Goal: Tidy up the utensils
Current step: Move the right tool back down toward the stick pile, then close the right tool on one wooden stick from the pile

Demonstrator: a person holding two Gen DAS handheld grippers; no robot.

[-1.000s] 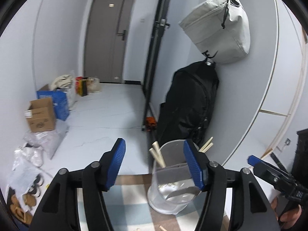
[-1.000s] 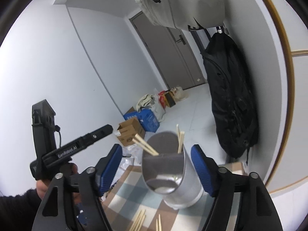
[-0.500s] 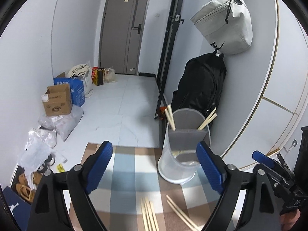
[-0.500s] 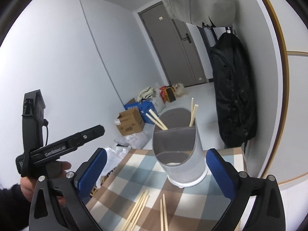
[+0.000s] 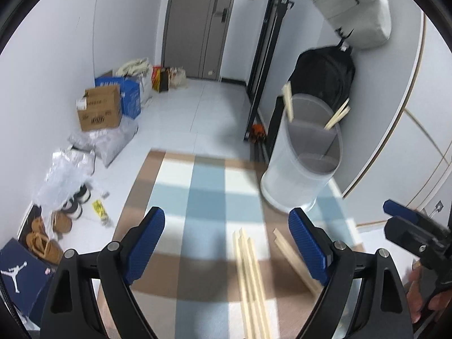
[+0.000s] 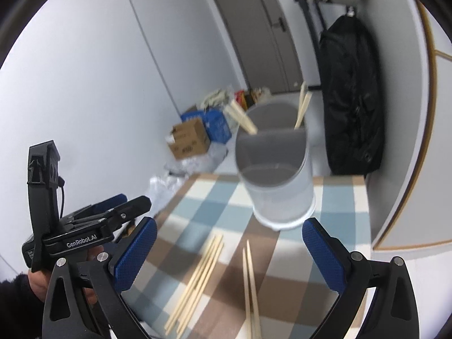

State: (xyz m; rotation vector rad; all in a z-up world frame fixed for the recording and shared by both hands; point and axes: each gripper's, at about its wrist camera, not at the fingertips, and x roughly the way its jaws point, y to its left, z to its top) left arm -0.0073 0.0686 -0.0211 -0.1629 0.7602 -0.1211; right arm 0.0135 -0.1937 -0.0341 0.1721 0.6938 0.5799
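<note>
A translucent utensil holder (image 5: pixel 302 163) (image 6: pixel 276 175) with a grey divider stands at the far end of a checked tablecloth (image 5: pixel 203 197). Chopsticks lean out of both sides of its back compartment. Loose wooden chopsticks lie on the cloth: a bundle (image 5: pixel 251 279) (image 6: pixel 197 276) and a pair (image 5: pixel 293 260) (image 6: pixel 251 288). My left gripper (image 5: pixel 227 243) hangs open above the bundle, nothing between its blue pads. My right gripper (image 6: pixel 228 251) is open wide over the chopsticks, holding nothing. Each gripper shows at the edge of the other's view.
Beyond the table's far edge lies a white floor with cardboard boxes (image 5: pixel 99 110), plastic bags and shoes (image 5: pixel 45 240) along the left wall. A black backpack (image 5: pixel 325 76) and a grey bag (image 5: pixel 356 8) hang on the right wall. A grey door (image 5: pixel 203 22) is at the back.
Both grippers have drawn back from the holder and dipped toward the table, jaws spreading wider. The loose chopsticks on the cloth have come into view below them.
</note>
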